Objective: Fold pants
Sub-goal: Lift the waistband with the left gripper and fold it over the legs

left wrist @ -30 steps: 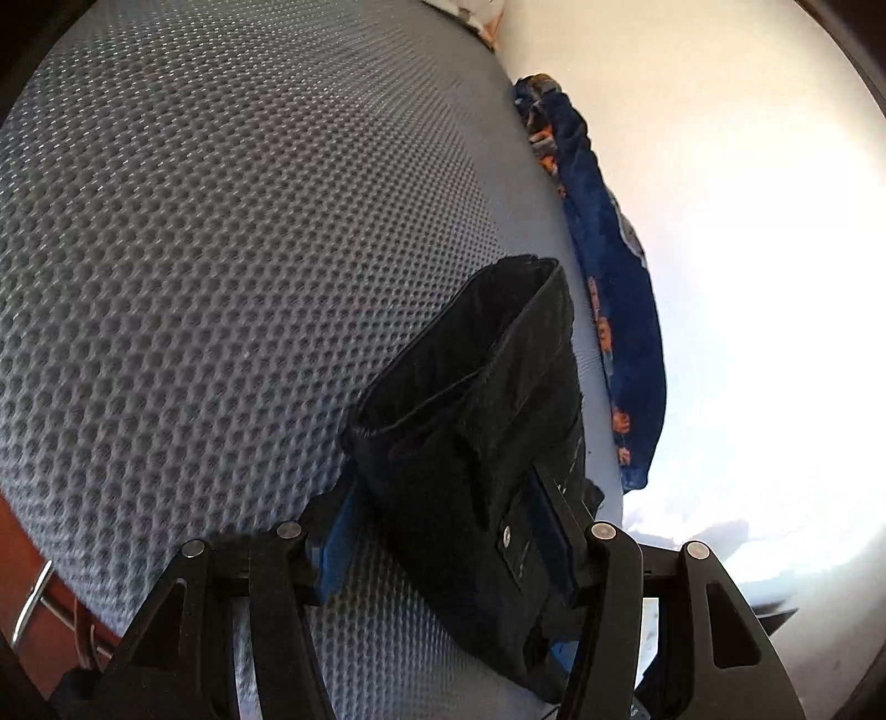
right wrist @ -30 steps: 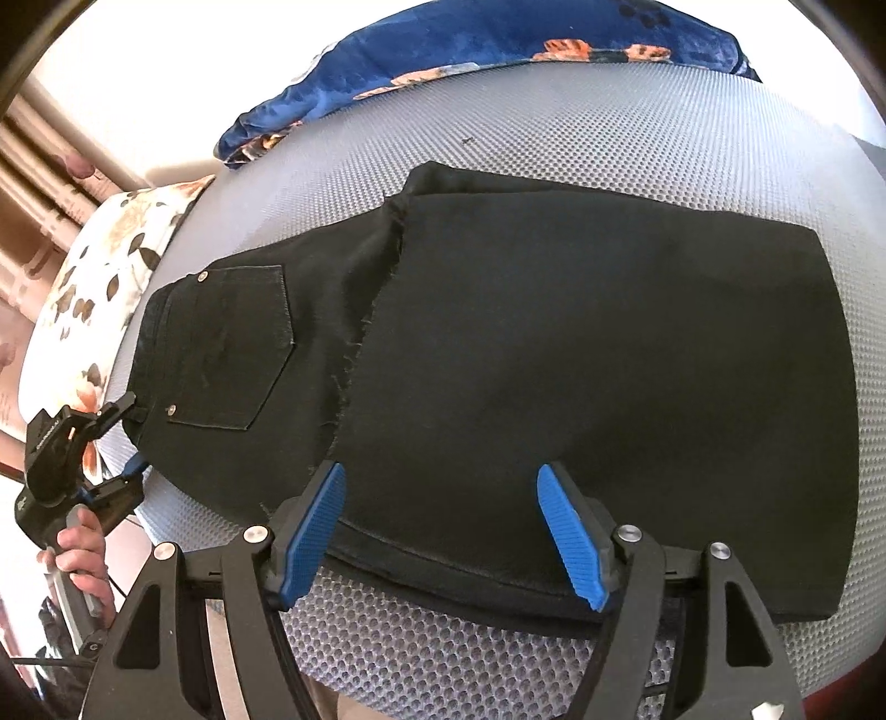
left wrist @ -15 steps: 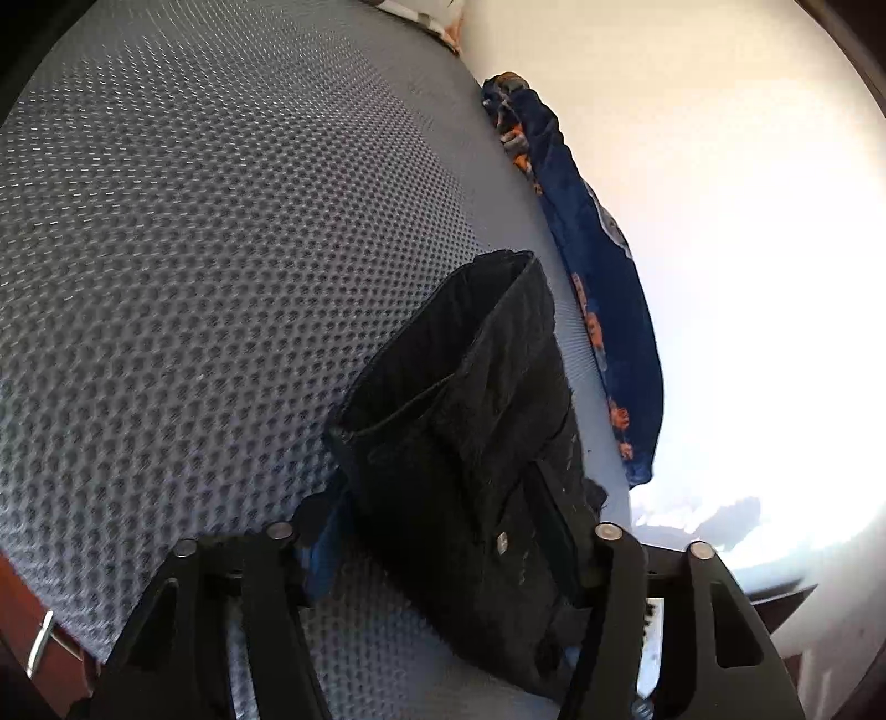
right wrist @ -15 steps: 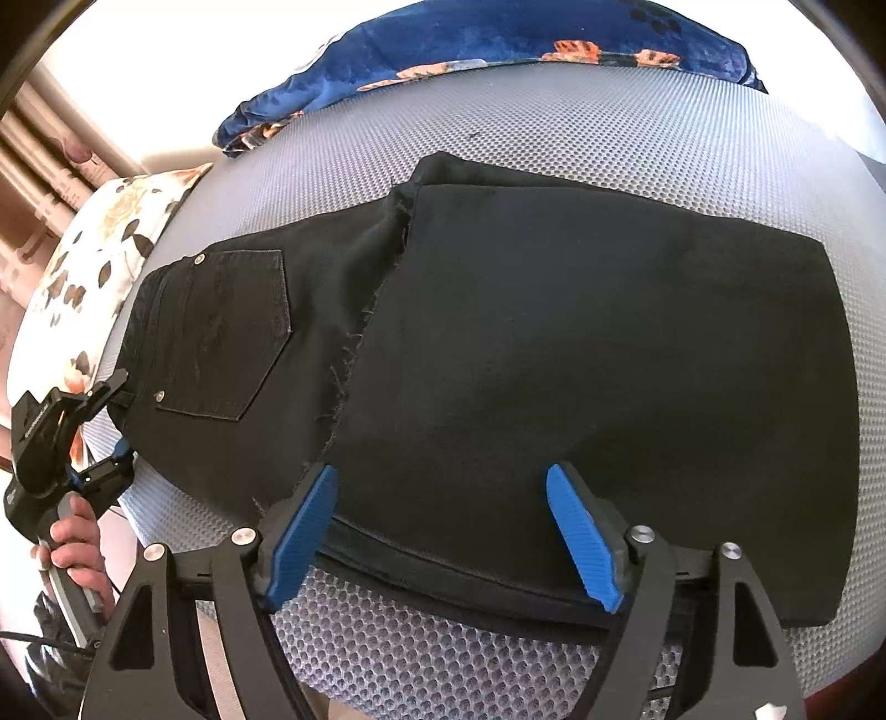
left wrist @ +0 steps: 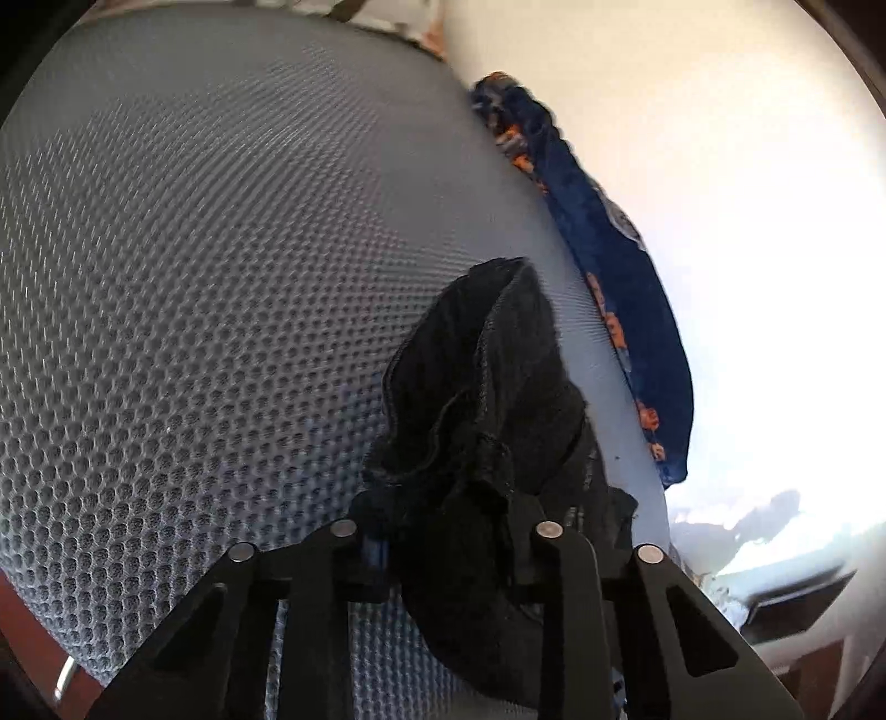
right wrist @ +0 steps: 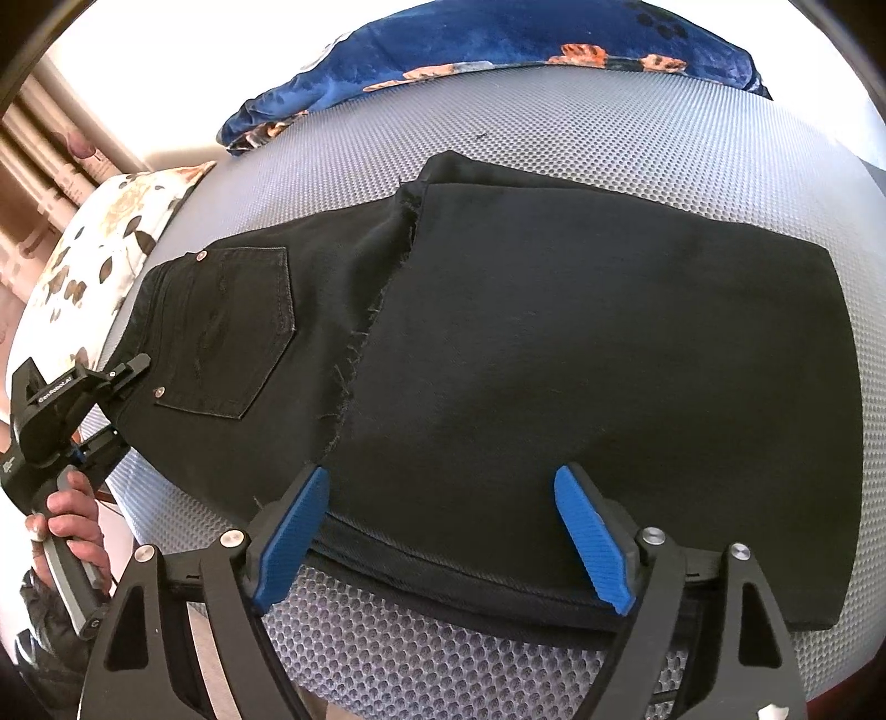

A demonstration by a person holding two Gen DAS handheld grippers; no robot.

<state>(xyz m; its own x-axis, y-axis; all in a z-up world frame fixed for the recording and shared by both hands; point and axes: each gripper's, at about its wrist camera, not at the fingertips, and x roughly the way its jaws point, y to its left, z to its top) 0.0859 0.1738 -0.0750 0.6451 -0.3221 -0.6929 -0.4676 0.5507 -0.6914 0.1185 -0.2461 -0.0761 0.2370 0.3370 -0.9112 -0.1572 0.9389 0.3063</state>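
Black pants (right wrist: pixel 554 360) lie folded on the grey mesh mattress (right wrist: pixel 637 127), back pocket (right wrist: pixel 232 327) and waistband at the left, the legs doubled over on the right. My left gripper (left wrist: pixel 448 531) is shut on the waistband corner of the pants (left wrist: pixel 487 421), which bunches up between its fingers; it also shows in the right wrist view (right wrist: pixel 119 382), held by a hand at the pants' left edge. My right gripper (right wrist: pixel 443 531) is open, its blue pads either side of the pants' near hem, just above the cloth.
A blue and orange blanket (right wrist: pixel 498 50) lies along the far edge of the mattress, by the white wall; it also shows in the left wrist view (left wrist: pixel 614 277). A floral pillow (right wrist: pixel 105 243) sits at the left end. The mattress's near edge is just below my right gripper.
My left gripper has closed on the waistband, and the cloth there has gathered into a bunch. My right gripper has stayed open and drawn back slightly over the near hem.
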